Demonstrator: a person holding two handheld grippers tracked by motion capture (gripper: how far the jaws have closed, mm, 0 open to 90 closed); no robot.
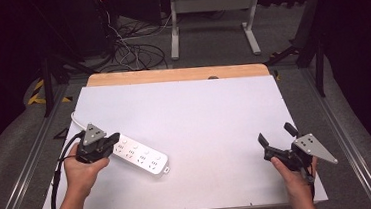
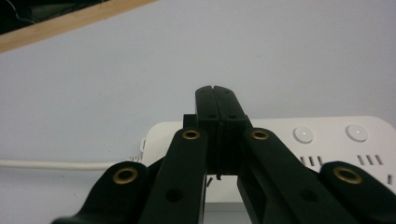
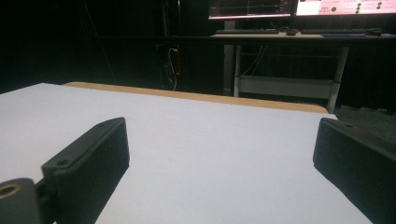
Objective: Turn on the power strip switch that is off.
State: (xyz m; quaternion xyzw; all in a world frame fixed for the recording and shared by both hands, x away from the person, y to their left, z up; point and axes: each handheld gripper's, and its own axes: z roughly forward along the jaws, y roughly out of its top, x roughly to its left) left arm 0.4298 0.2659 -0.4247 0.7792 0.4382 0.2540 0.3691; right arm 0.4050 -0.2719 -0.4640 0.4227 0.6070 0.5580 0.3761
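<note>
Power strip [image 1: 141, 155], white and oblong, is seen in the high view lying flat at the left of the white surface [image 1: 199, 118], set on a slant, with rows of socket slots along its top and a thin white cord [image 1: 77, 120] running off its far-left end. The left gripper [image 1: 107, 143] is held right over that cord end of the strip, its jaws brought together with nothing between them. Well apart, near the right edge of the surface, the right gripper [image 1: 276, 133] is held in the person's hand with its jaws spread wide and empty.

In the left gripper view, the left gripper [image 2: 215, 89] is shown with its jaws pressed flat against each other, only a thin seam left between. The power strip [image 2: 327, 140] is seen just below and behind them: rounded corners, two round white buttons, groups of three-slot sockets. The cord [image 2: 56, 164] is led off to the left.

In the right gripper view, the right gripper [image 3: 219, 154] is shown wide open, bare white surface [image 3: 210, 140] between its jaws.
</note>
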